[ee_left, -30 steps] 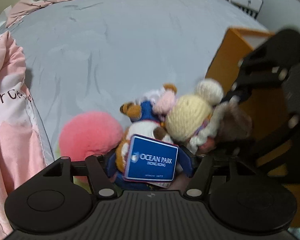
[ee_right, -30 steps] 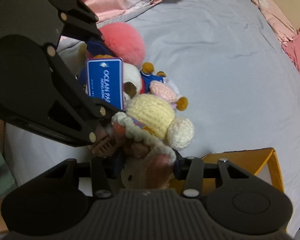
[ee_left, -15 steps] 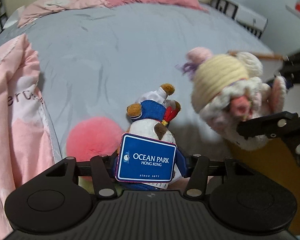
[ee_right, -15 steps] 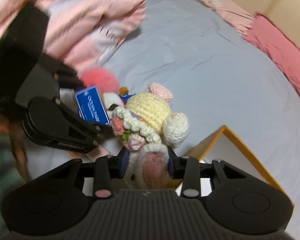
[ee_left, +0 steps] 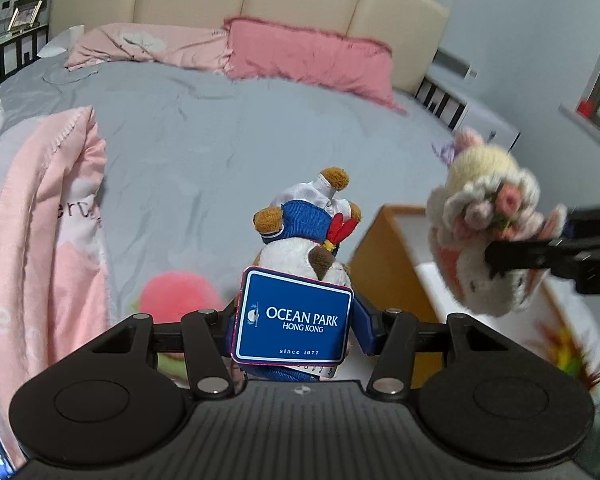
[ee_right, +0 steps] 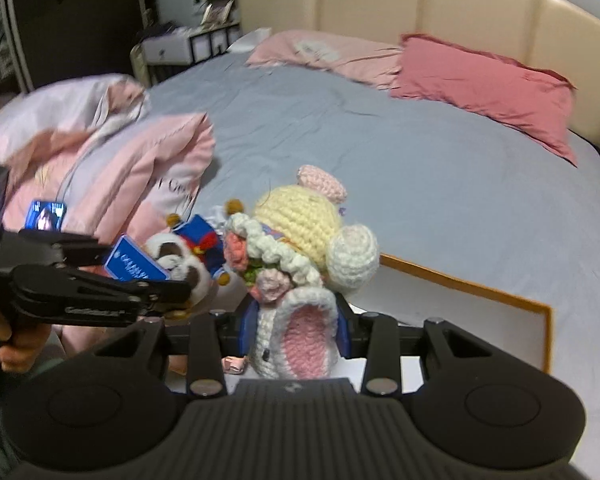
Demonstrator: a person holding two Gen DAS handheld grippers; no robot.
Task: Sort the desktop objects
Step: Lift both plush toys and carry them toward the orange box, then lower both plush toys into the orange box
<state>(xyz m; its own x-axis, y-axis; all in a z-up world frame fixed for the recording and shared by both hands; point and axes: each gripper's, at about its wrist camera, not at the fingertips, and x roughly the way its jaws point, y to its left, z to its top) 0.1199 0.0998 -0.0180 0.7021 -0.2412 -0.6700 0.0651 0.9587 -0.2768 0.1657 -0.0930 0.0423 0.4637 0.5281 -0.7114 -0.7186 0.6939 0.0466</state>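
Gripping a plush panda (ee_left: 300,248) in a blue sailor outfit, the left gripper (ee_left: 298,330) has its fingers closed on the toy's lower body, and a blue Ocean Park tag (ee_left: 294,318) hangs across the front of the grip, hiding where the pads meet the toy. The right gripper (ee_right: 296,330) is clamped on the ear of a crocheted doll (ee_right: 300,240) with a yellow head and a flower garland, held up in the air. Both toys hang above the grey bedsheet (ee_left: 204,136), close beside each other. Under the doll sits an orange-rimmed box (ee_right: 464,286) with a white inside. A pink fluffy ball (ee_left: 178,294) lies on the sheet just left of the panda, partly behind the left gripper's body. A pink blanket (ee_left: 56,220) is bunched along the left, and pink pillows (ee_right: 484,80) lean on the cream headboard (ee_right: 460,4).
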